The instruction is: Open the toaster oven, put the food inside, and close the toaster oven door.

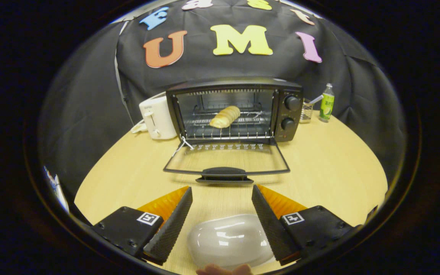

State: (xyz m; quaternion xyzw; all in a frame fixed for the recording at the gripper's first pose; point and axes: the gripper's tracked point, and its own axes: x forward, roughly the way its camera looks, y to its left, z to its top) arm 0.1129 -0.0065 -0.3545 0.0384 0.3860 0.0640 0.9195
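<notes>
**Bread roll on the rack, oven door down, tongs wide apart**

The gripper [222, 191] has its two fingers spread wide with nothing clamped between them. Each finger carries a small square black-and-white marker on its upper face. Low between the fingers, nearer than their tips, lies a glossy white oval dish [229, 240] with nothing in it; neither finger touches it. At the dish's near edge a bit of a person's hand [224, 270] shows.

Just ahead of the fingertips, on the light wooden table [330, 168], sits the dark handle [224, 173] of the toaster oven's glass door [225, 158]. The door is folded fully down, lying flat toward the gripper.

Beyond it stands the black toaster oven [235, 110], its cavity open. On the wire rack [229, 128] inside lies the food, a pale golden ridged bread roll [225, 116], set slantwise and left of the rack's middle. Two round knobs [291, 112] sit one above the other on the oven's right panel; any print around them is too small to read.

Just left of the oven stands a white pop-up toaster [157, 116]. To the oven's right is a clear glass [306, 110] with a white stick-like thing leaning in it, and beside that a small bottle [327, 103] with a green label, its writing illegible.
</notes>
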